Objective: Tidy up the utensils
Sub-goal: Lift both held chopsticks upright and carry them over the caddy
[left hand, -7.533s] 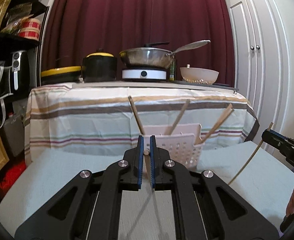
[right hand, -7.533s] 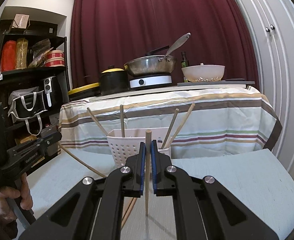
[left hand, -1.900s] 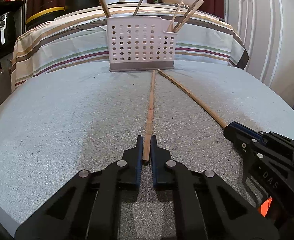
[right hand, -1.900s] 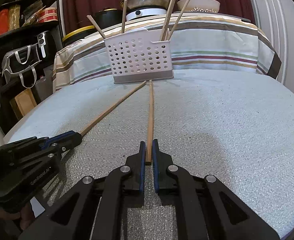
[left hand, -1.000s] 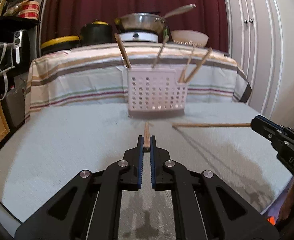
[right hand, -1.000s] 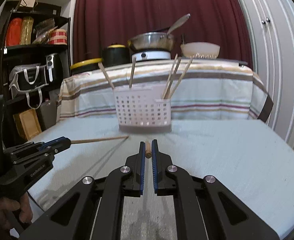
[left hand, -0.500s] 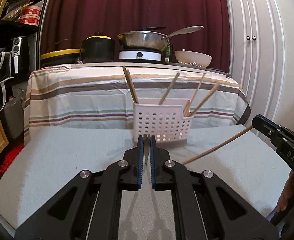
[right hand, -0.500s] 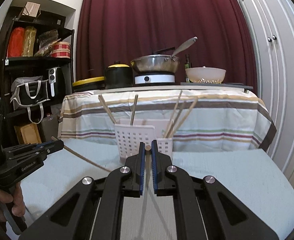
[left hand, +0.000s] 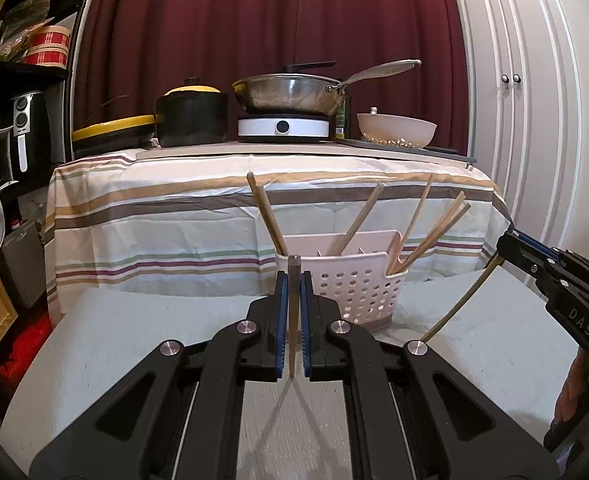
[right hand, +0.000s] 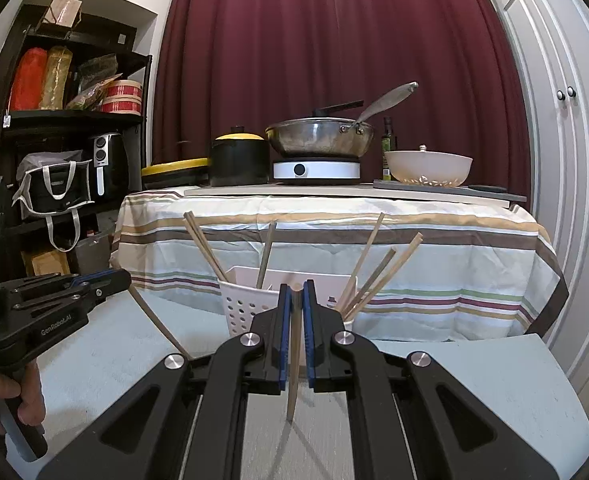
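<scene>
The left gripper [left hand: 293, 280] has its jaws closed on a chopstick [left hand: 293, 320], and the right gripper [right hand: 295, 296] likewise clamps a second chopstick [right hand: 294, 360]. Both sticks hang above the table [left hand: 134, 328], just short of the white basket [left hand: 358, 288] holding other chopsticks, with open surface on either side.

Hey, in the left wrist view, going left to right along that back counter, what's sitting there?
Yellow-rimmed flat pan → black pot with yellow lid → steel wok on the white hotplate → white colander bowl.
</scene>
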A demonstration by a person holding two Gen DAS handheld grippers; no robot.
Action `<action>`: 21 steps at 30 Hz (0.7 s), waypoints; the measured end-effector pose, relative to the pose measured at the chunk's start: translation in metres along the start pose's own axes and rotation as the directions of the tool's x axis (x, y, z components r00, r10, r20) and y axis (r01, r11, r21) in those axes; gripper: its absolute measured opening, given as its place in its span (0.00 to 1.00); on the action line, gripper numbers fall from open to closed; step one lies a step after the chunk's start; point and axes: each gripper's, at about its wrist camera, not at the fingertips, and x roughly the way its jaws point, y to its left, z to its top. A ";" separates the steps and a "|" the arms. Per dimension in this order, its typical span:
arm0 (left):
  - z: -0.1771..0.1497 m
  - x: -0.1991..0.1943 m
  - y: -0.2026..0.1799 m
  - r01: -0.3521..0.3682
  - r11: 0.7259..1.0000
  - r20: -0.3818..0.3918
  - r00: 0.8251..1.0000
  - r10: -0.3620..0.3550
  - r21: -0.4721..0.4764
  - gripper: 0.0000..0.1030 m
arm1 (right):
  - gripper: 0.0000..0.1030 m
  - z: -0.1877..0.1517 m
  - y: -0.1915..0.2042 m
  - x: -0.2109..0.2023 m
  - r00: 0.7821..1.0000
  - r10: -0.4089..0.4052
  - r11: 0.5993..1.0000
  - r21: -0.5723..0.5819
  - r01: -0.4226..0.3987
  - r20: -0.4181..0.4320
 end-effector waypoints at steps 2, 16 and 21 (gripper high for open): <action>0.003 0.002 0.002 0.001 1.000 0.001 1.000 -0.001 0.003 0.06 | 0.07 0.002 -0.004 0.004 1.000 0.003 1.000 0.012 -0.003 -0.003; 0.041 -0.002 0.004 0.031 0.999 0.056 0.998 -0.032 0.013 0.06 | 0.07 0.038 -0.021 0.011 0.999 0.037 0.998 0.057 -0.039 0.020; 0.071 -0.010 0.001 0.064 0.998 0.108 0.992 -0.066 0.019 0.06 | 0.07 0.068 -0.027 0.008 0.996 0.056 0.997 0.055 -0.060 0.071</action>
